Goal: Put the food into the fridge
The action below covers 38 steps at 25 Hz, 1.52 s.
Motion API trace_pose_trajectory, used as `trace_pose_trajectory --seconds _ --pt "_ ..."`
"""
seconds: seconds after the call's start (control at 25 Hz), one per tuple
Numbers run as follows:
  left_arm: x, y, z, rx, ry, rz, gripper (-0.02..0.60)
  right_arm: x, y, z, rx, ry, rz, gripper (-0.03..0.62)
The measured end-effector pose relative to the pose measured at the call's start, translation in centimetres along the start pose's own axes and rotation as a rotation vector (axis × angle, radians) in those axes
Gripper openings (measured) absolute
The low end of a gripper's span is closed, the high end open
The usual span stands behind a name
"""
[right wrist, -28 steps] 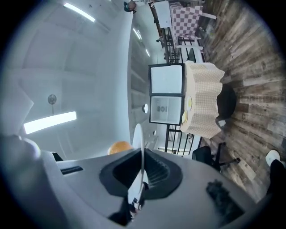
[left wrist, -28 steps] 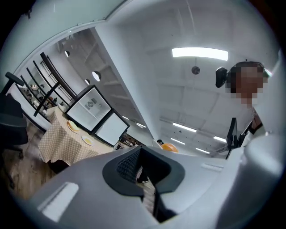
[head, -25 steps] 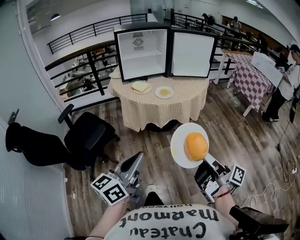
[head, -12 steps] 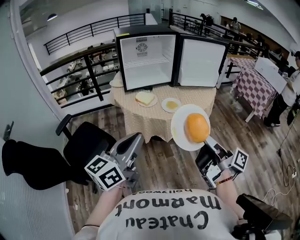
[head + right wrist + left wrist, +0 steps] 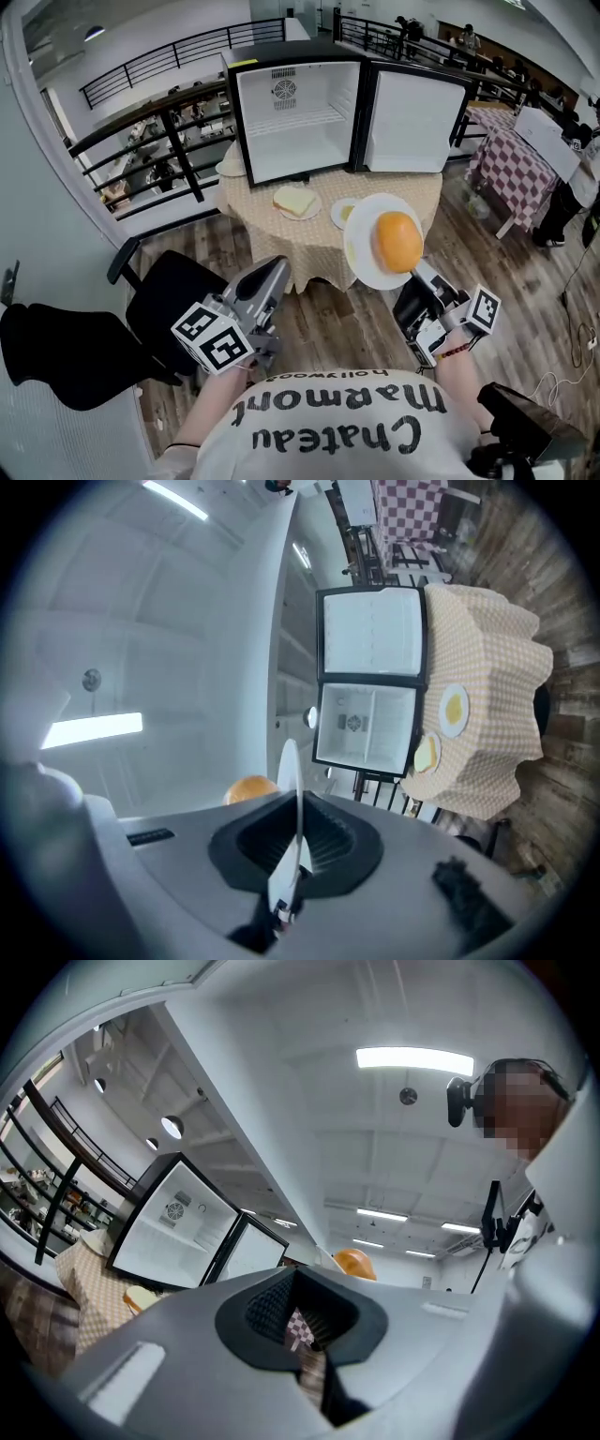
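Observation:
The fridge (image 5: 295,108) stands on a round table (image 5: 281,248) with its door swung open to the right and its white inside bare. In front of it lie a plate of toast (image 5: 296,202) and a plate of yellow food (image 5: 343,213), half hidden. My right gripper (image 5: 413,275) is shut on the rim of a white plate (image 5: 361,258) bearing an orange bun (image 5: 397,241), held over the table's near edge. In the right gripper view the plate (image 5: 289,780) stands edge-on between the jaws, the bun (image 5: 247,788) beside it. My left gripper (image 5: 275,272) is shut and holds nothing.
A black office chair (image 5: 173,291) stands left of the table, a black railing (image 5: 141,127) behind it. A checkered table (image 5: 516,155) and a person (image 5: 574,173) are at the right. Wooden floor lies between me and the round table.
Both grippers have travelled forward toward the round table, which now looks nearer. The plate with the bun, still gripped, now overlaps the table's near edge and covers part of the yellow food's plate.

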State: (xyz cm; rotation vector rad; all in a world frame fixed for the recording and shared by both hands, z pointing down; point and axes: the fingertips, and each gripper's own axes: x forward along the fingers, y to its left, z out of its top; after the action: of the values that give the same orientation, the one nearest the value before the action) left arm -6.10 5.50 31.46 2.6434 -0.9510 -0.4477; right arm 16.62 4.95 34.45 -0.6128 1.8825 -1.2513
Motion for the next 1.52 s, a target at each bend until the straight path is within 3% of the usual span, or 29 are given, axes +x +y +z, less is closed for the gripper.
trace_pose_trajectory --seconds 0.24,0.4,0.76,1.08,1.52 --pt "2.2 -0.1 -0.8 -0.019 0.034 -0.055 0.003 -0.2 -2.4 0.6 0.001 -0.003 -0.102 0.023" --pt "3.5 -0.1 -0.2 -0.138 -0.009 -0.138 0.003 1.3 -3.5 1.4 0.022 0.001 -0.109 0.023" --pt "6.8 4.8 0.2 -0.095 0.020 -0.104 0.003 7.6 -6.7 2.8 0.030 0.047 -0.120 0.023" --pt "12.4 9.6 0.3 -0.079 0.070 -0.086 0.003 13.8 -10.0 7.9 0.054 0.048 -0.123 0.023" --pt "18.5 19.3 2.7 -0.055 0.130 -0.027 0.003 24.8 -15.8 13.4 0.130 0.038 -0.126 0.023"
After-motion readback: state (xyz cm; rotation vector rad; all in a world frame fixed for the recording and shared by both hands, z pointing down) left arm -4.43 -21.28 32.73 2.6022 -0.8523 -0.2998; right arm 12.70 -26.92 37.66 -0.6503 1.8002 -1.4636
